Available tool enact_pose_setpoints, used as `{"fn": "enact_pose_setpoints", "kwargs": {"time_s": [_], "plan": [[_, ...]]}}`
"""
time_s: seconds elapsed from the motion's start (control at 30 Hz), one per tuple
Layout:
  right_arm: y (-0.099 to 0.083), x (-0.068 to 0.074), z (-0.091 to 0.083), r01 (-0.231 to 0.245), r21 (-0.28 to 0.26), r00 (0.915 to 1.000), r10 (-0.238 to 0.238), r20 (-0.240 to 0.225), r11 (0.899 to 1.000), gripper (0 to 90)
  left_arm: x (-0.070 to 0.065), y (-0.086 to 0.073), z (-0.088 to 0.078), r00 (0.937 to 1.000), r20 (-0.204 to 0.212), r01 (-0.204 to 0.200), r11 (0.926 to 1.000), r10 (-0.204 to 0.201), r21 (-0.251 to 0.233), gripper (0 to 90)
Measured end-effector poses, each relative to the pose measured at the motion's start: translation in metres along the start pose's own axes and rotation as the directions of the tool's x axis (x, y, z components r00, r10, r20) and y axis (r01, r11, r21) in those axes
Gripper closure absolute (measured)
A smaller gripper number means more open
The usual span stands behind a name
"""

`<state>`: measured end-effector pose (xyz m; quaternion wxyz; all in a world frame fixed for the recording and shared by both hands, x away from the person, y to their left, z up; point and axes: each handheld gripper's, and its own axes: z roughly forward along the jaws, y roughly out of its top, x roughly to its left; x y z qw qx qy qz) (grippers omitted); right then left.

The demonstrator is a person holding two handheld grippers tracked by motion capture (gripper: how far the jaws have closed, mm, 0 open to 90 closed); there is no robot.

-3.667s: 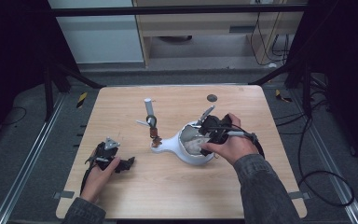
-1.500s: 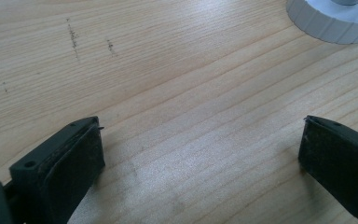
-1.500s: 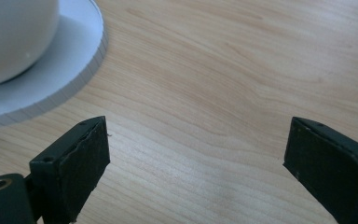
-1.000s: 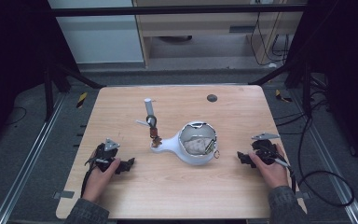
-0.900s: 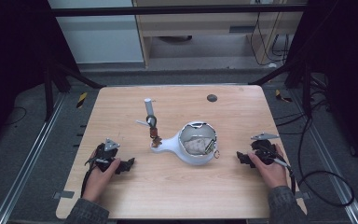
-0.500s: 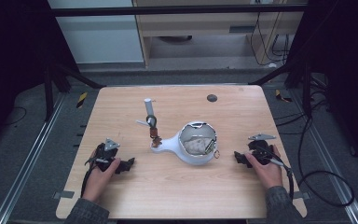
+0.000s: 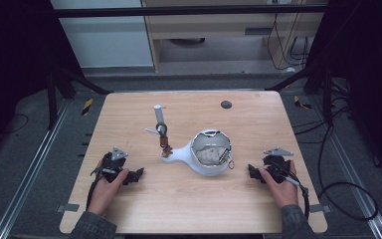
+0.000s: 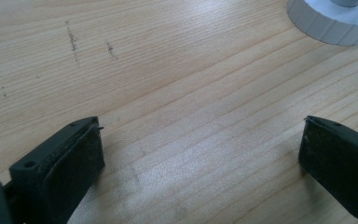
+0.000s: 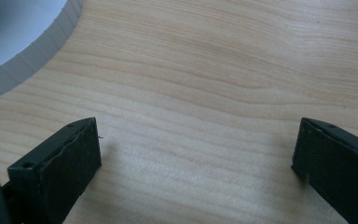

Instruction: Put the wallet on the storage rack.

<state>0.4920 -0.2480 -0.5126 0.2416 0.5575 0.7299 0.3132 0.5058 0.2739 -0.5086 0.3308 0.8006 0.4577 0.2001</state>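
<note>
Right tongs point(image 7: 253, 172) pulled back from the bowl point(image 7: 210, 154), now resting on my tabletop point(image 7: 189, 199); both tongs gape, left tongs point(image 7: 135, 175) empty too.

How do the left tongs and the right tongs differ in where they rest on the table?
The left tongs rest left of the white bowl, the right tongs right of it. The left tongs sit farther from the bowl than the right tongs. Both are open, empty, low on the wooden table.
</note>
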Motion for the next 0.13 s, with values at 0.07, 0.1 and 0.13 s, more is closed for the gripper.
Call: {"fn": "enact_pose_setpoints", "kwargs": {"time_s": [0.07,0.1,0.13], "plan": [[-0.0009,0.0014,-0.0011,0.000,0.001,1.0000,0.000,0.000,1.000,1.0,0.0006,0.0003,0.0003,1.0000,0.004,-0.006,1.0000,0.006,0.000,0.0],[-0.0009,0.0014,-0.0011,0.000,0.001,1.0000,0.000,0.000,1.000,1.0,0.0006,0.0003,0.0003,1.0000,0.004,-0.006,1.0000,0.006,0.000,0.0],[-0.0008,0.0014,-0.0011,0.000,0.001,1.0000,0.000,0.000,1.000,1.0,0.0010,0.0004,0.0004,0.9999,0.007,-0.008,1.0000,0.008,-0.001,0.0]]}}
